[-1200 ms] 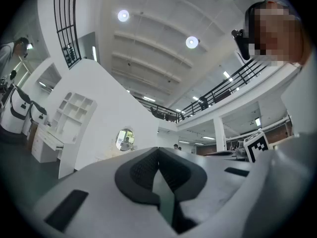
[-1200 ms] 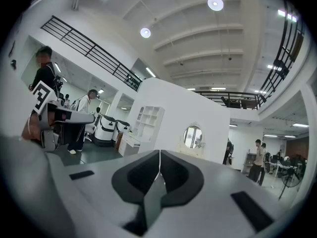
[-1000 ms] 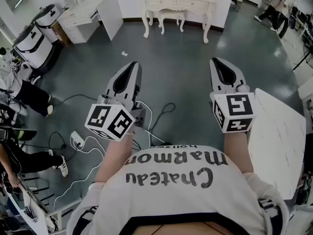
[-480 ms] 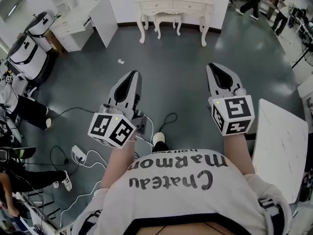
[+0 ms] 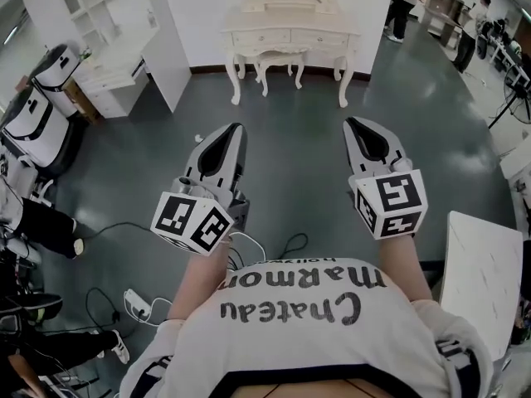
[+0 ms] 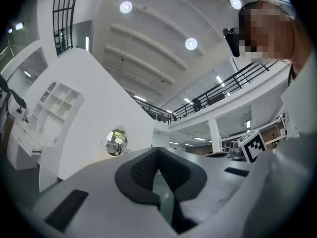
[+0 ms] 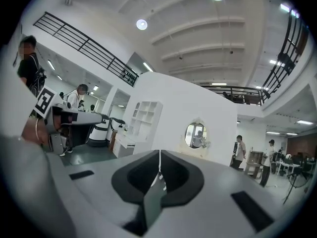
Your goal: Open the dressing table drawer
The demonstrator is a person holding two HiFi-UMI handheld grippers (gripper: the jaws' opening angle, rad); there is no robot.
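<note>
A cream dressing table (image 5: 290,36) with curved legs stands against the far white wall, its front drawers (image 5: 261,38) closed and a stool (image 5: 279,60) tucked under it. My left gripper (image 5: 231,130) and right gripper (image 5: 358,125) are held out side by side over the grey floor, well short of the table. Both are shut with nothing between the jaws. In the left gripper view the left gripper (image 6: 157,150) tilts up toward the wall and the oval mirror (image 6: 116,141). In the right gripper view the right gripper (image 7: 159,154) points level at the oval mirror (image 7: 196,134).
A white shelf unit and desk (image 5: 116,65) stand at the far left, with white machines (image 5: 33,114) beside them. Cables and a power strip (image 5: 133,303) lie on the floor at the left. A white tabletop (image 5: 481,272) is close on the right. People (image 5: 402,2) stand at the far right.
Both grippers and the view have advanced toward the dressing table, which now looks larger and nearer. The cables and white tabletop have slid back toward me. Both grippers stay shut.
</note>
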